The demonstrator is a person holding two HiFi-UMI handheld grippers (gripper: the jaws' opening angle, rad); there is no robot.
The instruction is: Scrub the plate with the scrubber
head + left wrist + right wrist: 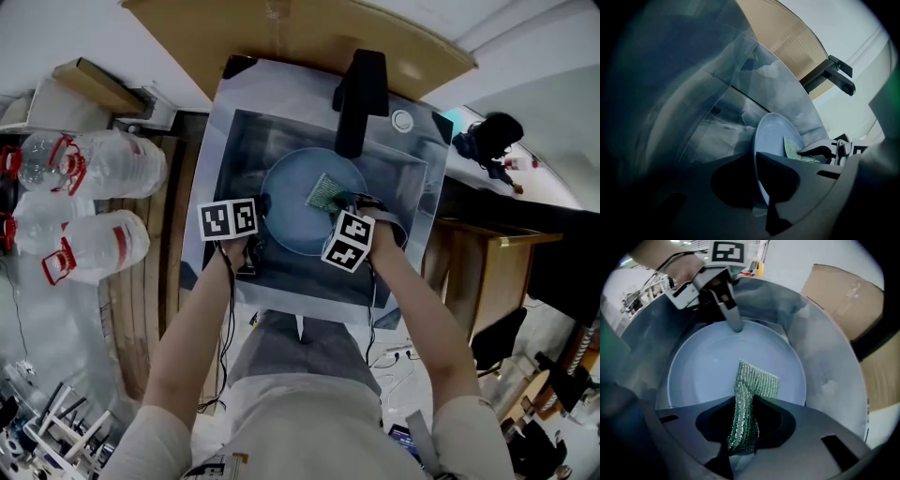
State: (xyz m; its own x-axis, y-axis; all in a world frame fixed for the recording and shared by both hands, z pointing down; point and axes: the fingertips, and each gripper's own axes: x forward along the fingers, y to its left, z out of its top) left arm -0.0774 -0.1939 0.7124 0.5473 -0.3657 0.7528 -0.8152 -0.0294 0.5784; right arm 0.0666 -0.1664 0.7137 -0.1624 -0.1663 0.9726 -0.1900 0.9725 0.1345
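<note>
Left gripper (757, 185) pinches the plate (774, 133) by its rim — right gripper (743, 425) clamps the scrubber (758, 380) mid-plate, sink (827, 359) walls close around.

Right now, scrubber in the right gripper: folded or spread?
Folded. The scrubber is creased between the fingers of the right gripper; only its free end fans out over the plate.

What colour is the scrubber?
The scrubber is green and shiny; the right gripper view shows it best.

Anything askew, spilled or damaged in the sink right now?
Nothing stands out. The plate is in the sink, the left gripper clamped on its rim, the right gripper holding the scrubber against its face. The scrubber is creased in the jaws, nothing more.
</note>
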